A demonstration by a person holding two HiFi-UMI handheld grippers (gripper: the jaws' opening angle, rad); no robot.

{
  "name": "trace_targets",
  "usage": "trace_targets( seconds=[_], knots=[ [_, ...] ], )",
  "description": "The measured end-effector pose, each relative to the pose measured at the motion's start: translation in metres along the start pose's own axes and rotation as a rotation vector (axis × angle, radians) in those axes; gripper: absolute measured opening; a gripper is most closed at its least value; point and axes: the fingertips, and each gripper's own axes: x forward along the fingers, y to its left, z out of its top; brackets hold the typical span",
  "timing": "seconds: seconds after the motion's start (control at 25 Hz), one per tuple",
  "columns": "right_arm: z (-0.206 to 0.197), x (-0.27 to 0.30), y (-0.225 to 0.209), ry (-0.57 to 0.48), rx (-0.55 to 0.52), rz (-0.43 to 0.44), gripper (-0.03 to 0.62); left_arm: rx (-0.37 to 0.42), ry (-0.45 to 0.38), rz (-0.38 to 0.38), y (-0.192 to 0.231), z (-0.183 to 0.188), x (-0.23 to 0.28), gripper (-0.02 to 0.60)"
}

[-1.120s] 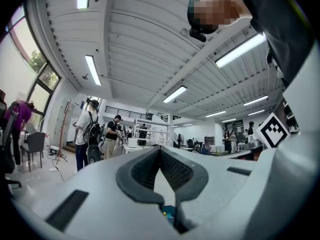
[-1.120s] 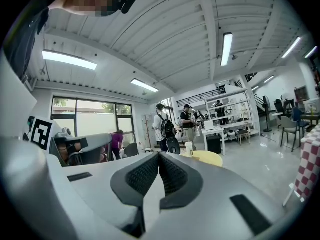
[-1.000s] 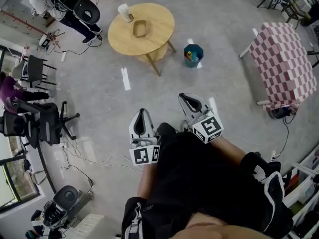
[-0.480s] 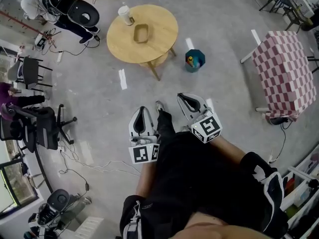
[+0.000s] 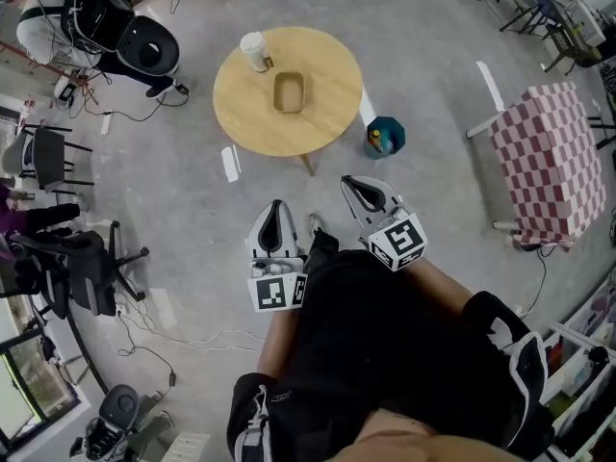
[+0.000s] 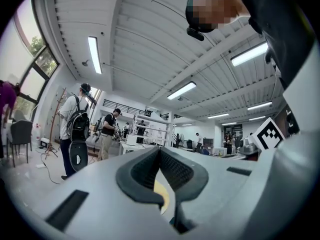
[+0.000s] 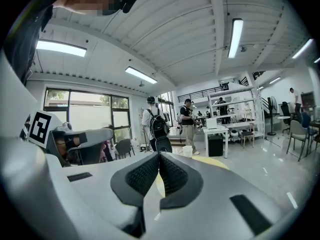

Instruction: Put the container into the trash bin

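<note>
The tan open container [image 5: 289,92] sits near the middle of a round wooden table [image 5: 327,65], and a white cup [image 5: 253,50] stands at the table's far left edge. The teal trash bin [image 5: 384,136] stands on the floor just right of the table. My left gripper [image 5: 277,205] and right gripper [image 5: 349,183] are held side by side in front of the person's body, short of the table and pointing towards it. On both, the jaws are shut with nothing between them. In the right gripper view, the table [image 7: 216,162] and cup [image 7: 187,151] show past the closed pads [image 7: 167,171].
A table with a pink checkered cloth [image 5: 549,157] stands at the right. Black office chairs [image 5: 82,258] and loose cables [image 5: 144,301] are on the floor at the left. A person with a backpack [image 5: 115,32] is beyond the table at the far left. White tape marks dot the grey floor.
Both grippers and the person have moved forward across the floor. The table, container and bin now lie closer to the grippers. Both stay shut.
</note>
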Motion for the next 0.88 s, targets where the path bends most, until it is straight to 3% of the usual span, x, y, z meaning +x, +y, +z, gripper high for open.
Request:
trace_targets(
  seconds=[0.28,0.64,0.88],
  knots=[
    [-0.001,0.081,-0.012,0.038,-0.018,0.001,0.028,-0.017,0.022,-0.038,0.053,-0.006,0.05,0.009],
    [-0.023,0.157,-0.036,0.11,-0.021,-0.001,0.029,-0.044,0.054,-0.03,0.1,-0.018,0.084,0.009],
    [-0.044,0.211,-0.059,0.208,-0.07,0.047,0.029,-0.055,0.057,-0.006,0.127,-0.02,0.12,0.009]
  ],
)
